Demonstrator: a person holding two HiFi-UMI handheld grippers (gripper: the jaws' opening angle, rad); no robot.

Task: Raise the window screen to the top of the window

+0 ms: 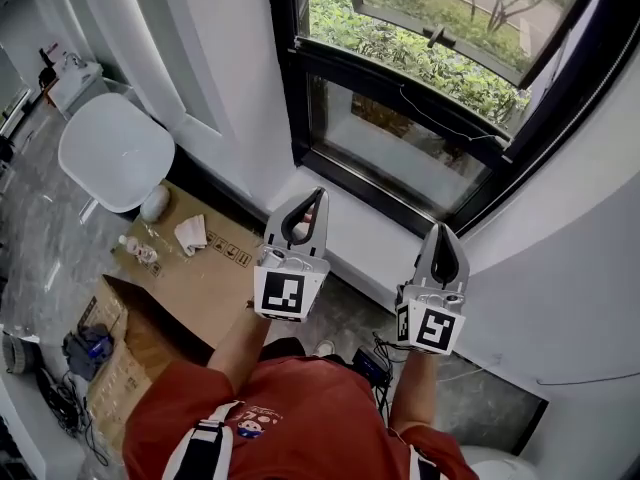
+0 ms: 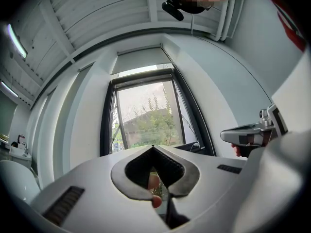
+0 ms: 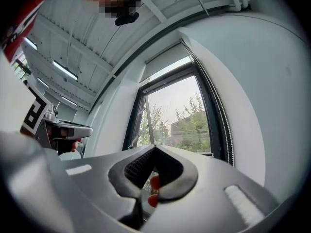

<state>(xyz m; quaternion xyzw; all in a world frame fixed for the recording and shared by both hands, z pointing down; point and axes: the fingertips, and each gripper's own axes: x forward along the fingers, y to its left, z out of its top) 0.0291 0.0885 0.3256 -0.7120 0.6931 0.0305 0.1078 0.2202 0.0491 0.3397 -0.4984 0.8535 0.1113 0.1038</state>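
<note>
The black-framed window fills the upper right of the head view. A black crossbar with a thin cord runs across it; the pane below looks hazy grey, like mesh, while greenery shows sharply above. My left gripper and right gripper are held side by side over the white sill, tips toward the window and short of it. Both are shut with nothing in them. In the left gripper view its closed jaws point at the window, with the right gripper beside them. The right gripper view shows its closed jaws.
A white round seat and a flattened cardboard box with small items lie at the left on the floor. Cables and a device sit at the lower left. A handle sticks out on the open sash outside.
</note>
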